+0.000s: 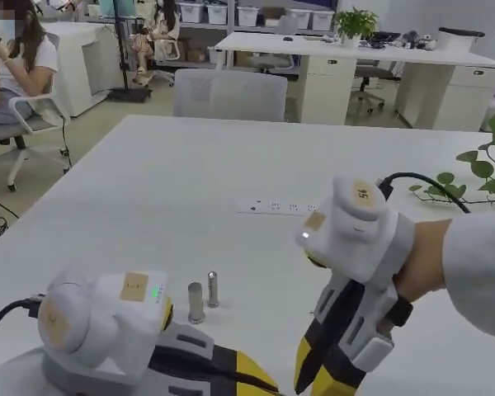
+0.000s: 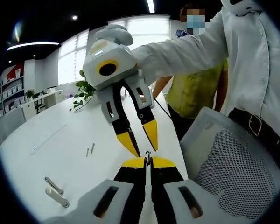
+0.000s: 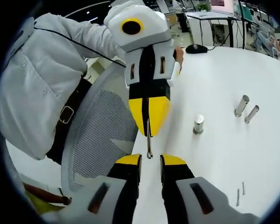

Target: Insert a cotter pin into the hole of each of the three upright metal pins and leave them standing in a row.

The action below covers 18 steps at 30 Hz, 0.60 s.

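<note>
progress looks barely begun; the left tongs (image 2: 148, 162) are clamped shut on one cotter pin (image 3: 149, 140), whose free end sticks out toward the right tongs (image 3: 150, 161); those jaws stand apart, tip to tip with the left pair and just short of the pin's end, gripping nothing; ahead of the right tongs and off to one side, the nearest metal pin (image 3: 198, 125) stands on the white table (image 3: 214, 70), with the other two metal pins (image 3: 241, 106) close together past it; two spare cotter pins (image 3: 237, 197) lie flat beside the right tongs; no hole looks filled, though they are too small to be sure; judging by the loose pins, all three insertions are left, and the row is not yet tidy
</note>
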Motion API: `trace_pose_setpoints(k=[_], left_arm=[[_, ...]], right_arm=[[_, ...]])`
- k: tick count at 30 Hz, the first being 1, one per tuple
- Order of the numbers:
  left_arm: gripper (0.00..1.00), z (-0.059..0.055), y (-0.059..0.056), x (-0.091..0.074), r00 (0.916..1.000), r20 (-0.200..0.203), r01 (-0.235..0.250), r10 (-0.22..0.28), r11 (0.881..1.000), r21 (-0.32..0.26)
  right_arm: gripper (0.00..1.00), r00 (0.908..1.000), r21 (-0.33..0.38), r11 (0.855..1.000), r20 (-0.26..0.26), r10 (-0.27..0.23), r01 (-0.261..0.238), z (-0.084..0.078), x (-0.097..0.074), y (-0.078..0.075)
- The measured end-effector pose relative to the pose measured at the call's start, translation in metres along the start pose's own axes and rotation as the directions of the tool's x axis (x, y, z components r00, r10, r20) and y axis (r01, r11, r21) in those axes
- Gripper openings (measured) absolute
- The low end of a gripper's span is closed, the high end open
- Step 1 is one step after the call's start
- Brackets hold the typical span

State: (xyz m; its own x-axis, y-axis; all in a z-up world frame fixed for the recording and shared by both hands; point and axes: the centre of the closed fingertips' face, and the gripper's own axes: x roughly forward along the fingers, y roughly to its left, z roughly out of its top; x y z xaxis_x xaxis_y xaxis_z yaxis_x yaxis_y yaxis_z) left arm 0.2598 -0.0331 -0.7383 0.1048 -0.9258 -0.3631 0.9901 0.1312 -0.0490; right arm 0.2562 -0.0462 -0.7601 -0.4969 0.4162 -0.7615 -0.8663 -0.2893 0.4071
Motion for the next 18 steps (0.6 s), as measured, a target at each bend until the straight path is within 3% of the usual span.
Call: trace_pose_setpoints(k=[18], left_arm=[[0.00, 0.010, -0.018, 0.000, 0.9981, 0.018, 0.058, -0.059, 0.997, 0.059]], right_arm=[[0.15, 0.9910, 0.026, 0.991, 0.019, 0.132, -0.133, -0.002, 0.007, 0.021]])
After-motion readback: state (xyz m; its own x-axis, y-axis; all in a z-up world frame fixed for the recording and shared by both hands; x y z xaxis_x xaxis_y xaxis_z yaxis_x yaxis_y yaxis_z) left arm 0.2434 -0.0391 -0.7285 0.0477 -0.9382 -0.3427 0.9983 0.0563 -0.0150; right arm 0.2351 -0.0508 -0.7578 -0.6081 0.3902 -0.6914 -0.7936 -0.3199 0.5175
